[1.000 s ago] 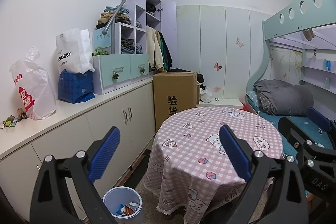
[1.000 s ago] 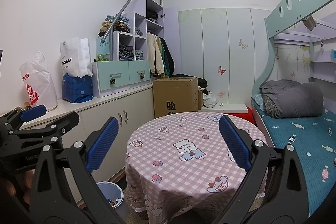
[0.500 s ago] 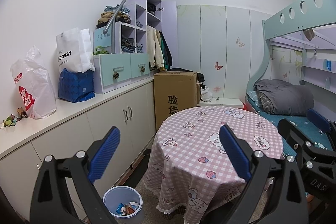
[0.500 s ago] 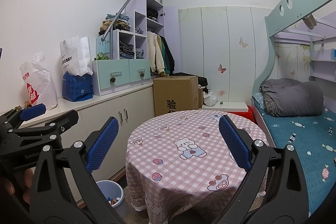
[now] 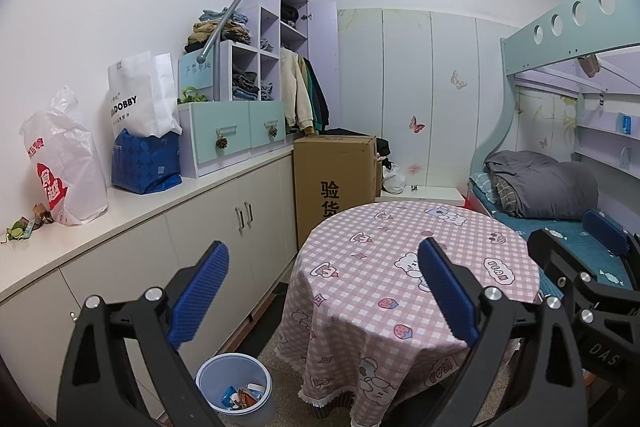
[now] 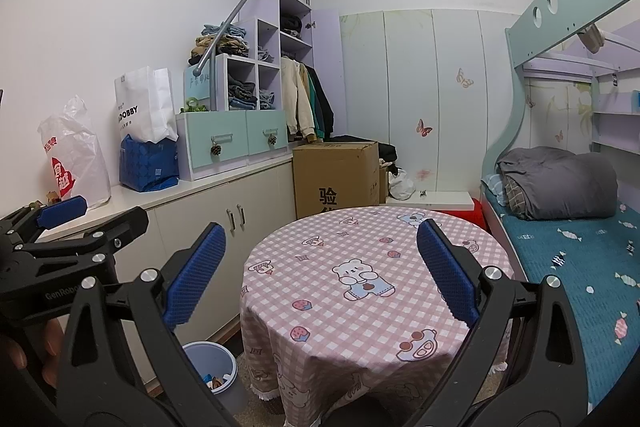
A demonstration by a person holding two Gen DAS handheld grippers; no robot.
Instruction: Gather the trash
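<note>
A light blue trash bin [image 5: 234, 357] stands on the floor between the cabinets and the round table, with colourful wrappers [image 5: 242, 397] inside. A few small scraps [image 5: 22, 227] lie on the white counter at the far left. My left gripper [image 5: 324, 291] is open and empty, held in the air above the bin and the table's edge. In the right wrist view my right gripper [image 6: 322, 273] is also open and empty, over the table [image 6: 340, 311]. The bin [image 6: 224, 355] shows low between its left finger and the table.
A white plastic bag [image 5: 60, 163], a white paper bag [image 5: 140, 99] and a blue bag [image 5: 146, 167] stand on the counter [image 5: 132, 211]. A cardboard box [image 5: 334, 179] sits behind the table. A bunk bed [image 6: 580, 255] fills the right side. A hand [image 6: 24, 347] holds the left gripper.
Both views have drifted only slightly. The grippers stay open and empty, and nothing in the room has moved.
</note>
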